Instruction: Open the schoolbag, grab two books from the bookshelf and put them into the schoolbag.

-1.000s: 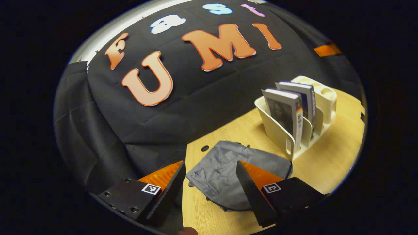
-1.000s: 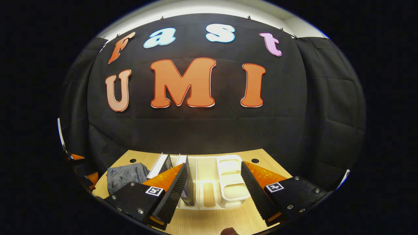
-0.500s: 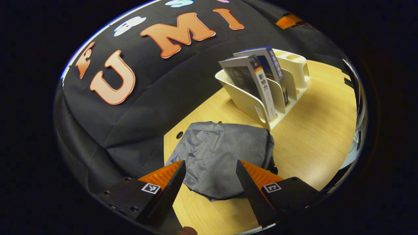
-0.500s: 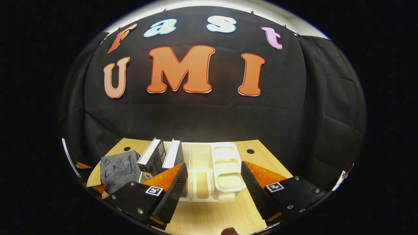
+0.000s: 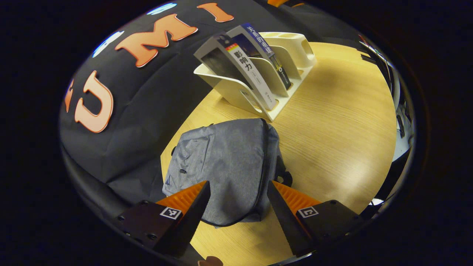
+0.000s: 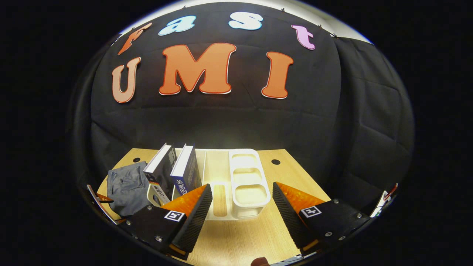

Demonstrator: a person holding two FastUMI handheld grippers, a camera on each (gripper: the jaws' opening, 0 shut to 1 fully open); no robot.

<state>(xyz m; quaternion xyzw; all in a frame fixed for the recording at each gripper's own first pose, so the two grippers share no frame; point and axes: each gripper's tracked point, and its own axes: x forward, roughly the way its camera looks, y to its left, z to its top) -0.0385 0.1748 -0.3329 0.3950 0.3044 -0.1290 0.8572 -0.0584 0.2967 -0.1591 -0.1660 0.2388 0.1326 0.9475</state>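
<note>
While the left gripper [image 5: 236, 207] hangs above the near end of the schoolbag [image 5: 225, 162], its fingers stand spread apart and grasp nothing. In the left gripper view the grey schoolbag lies flat on the wooden table [image 5: 340, 122], zipped closed, at 12 o'clock from the fingers. At 1 o'clock beyond the bag stands the white bookshelf [image 5: 258, 92], just beside the bag's far end. Two books lean in its slots: the grey book [image 5: 240, 70] in the nearest slot and the blue book [image 5: 264, 51] in the next one. In the right gripper view the right gripper [image 6: 242, 210] is likewise spread and empty, above the table edge, with the bookshelf at 12 o'clock.
</note>
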